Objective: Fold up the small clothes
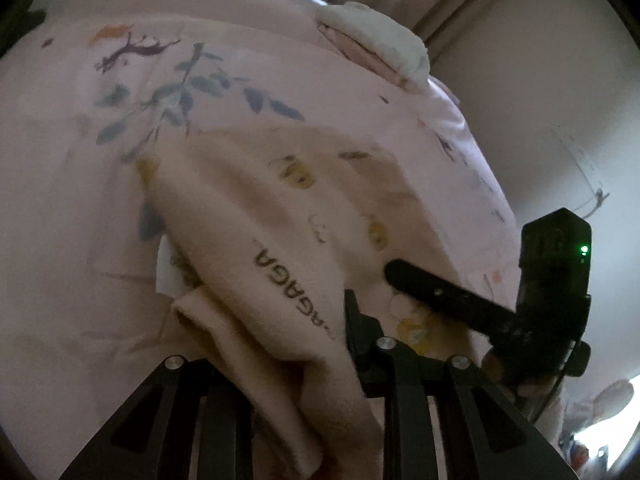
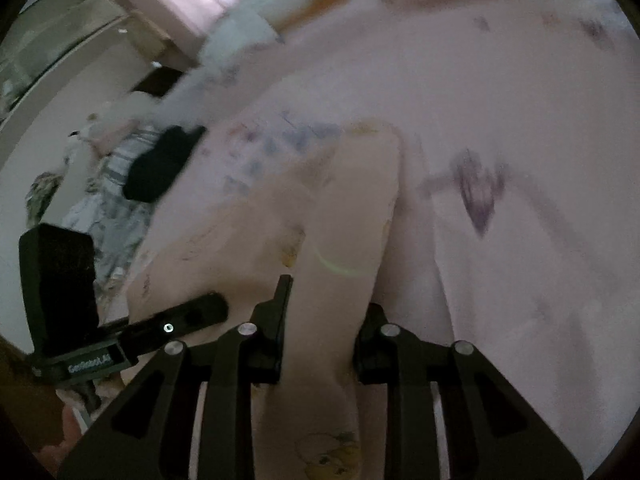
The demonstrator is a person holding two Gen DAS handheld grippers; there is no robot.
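A small beige garment [image 1: 280, 216] with yellow duck prints and dark lettering lies on a pink floral bed cover [image 1: 100, 160]. My left gripper [image 1: 288, 360] is shut on a bunched fold of the garment, which drapes between its jaws. My right gripper [image 2: 324, 332] is shut on another part of the same garment [image 2: 340, 220], with cloth running up between its jaws. The right gripper's finger [image 1: 440, 296] shows in the left wrist view, resting on the garment's right side. The left gripper's finger [image 2: 188, 316] shows in the right wrist view at the lower left.
White and pink folded bedding [image 1: 380, 40] lies at the far edge of the bed. A wall [image 1: 560, 100] and curtain stand to the right. In the blurred right wrist view, striped clothes [image 2: 112, 200] and a dark object [image 2: 160, 164] lie beside the bed.
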